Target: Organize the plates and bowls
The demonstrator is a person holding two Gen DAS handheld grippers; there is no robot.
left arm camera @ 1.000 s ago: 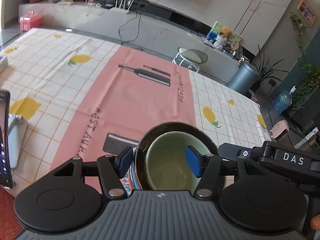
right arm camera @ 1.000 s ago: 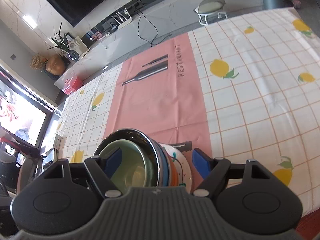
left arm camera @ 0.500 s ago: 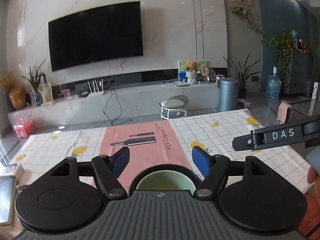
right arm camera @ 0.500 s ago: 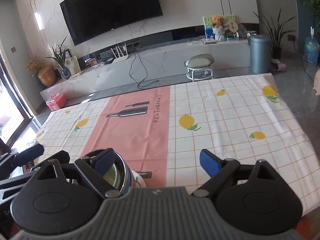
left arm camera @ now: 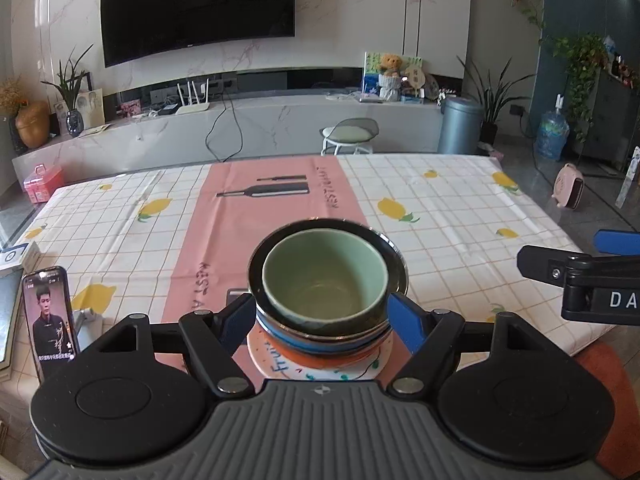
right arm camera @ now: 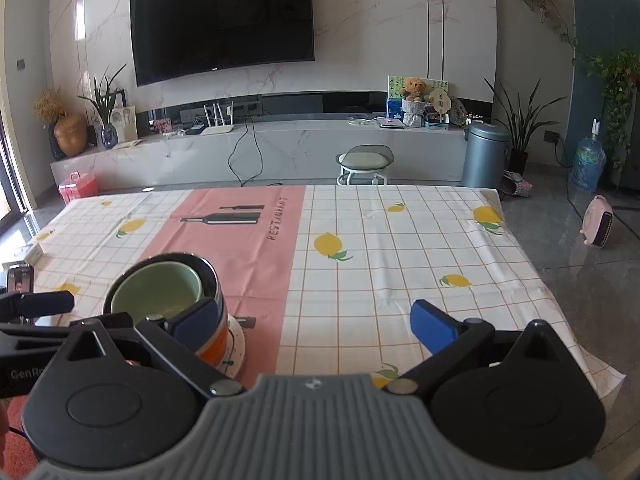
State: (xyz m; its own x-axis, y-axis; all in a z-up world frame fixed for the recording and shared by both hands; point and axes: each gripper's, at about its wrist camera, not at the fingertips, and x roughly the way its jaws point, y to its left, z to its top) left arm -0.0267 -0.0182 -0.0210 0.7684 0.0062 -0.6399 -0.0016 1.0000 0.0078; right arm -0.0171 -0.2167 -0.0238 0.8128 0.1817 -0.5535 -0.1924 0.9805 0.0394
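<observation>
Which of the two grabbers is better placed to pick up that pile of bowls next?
Probably the left gripper: its open jaws, which have just been widening, straddle the stack of bowls. The right gripper, also just opened, has the stack off to its left.

A home living room: a TV (right arm camera: 222,26) on a marble wall, a low console (right arm camera: 256,148) beneath it, houseplants (right arm camera: 520,120) beside it, a clothed table (right arm camera: 400,264) in front.

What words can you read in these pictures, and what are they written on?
"RESTAURANT": on the pink stripe of the tablecloth, beside the printed bottle.
"fruit", partly hidden: on the white plate under the stacked bowls.
"DA", cut off by the frame edge: on the right gripper.
"GenR", cut off: on the left gripper.
Phone screen text: too small to read.
</observation>
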